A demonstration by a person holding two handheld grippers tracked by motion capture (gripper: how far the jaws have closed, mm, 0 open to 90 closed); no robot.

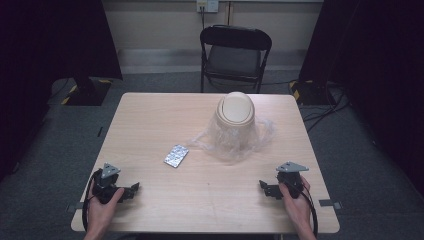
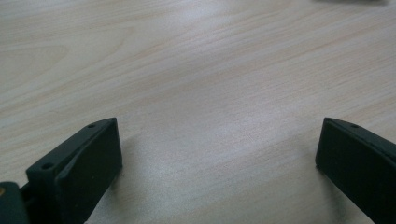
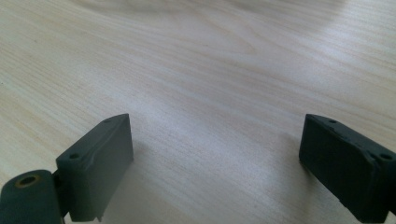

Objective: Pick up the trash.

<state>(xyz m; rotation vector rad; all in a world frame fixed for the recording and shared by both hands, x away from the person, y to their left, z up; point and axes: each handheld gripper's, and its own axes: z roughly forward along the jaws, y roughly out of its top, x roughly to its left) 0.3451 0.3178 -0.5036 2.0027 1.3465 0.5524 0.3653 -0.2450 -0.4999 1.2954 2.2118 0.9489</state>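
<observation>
Claws wide, left claw [image 1: 133, 189] and right claw [image 1: 263, 188] near table [image 1: 150, 115] front edge, bare wood between.

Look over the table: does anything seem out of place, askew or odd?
The small bin stands on a crumpled clear plastic bag spread loosely around its base, not fitted inside. The silver blister pack lies askew nearby.

The right gripper [image 3: 215, 154] is seen low over the pale wooden table [image 3: 210, 70], its two black jaws spread wide apart with nothing held between them. Only bare wood grain is framed by the jaws, and a soft shadow is cast beneath each.
</observation>
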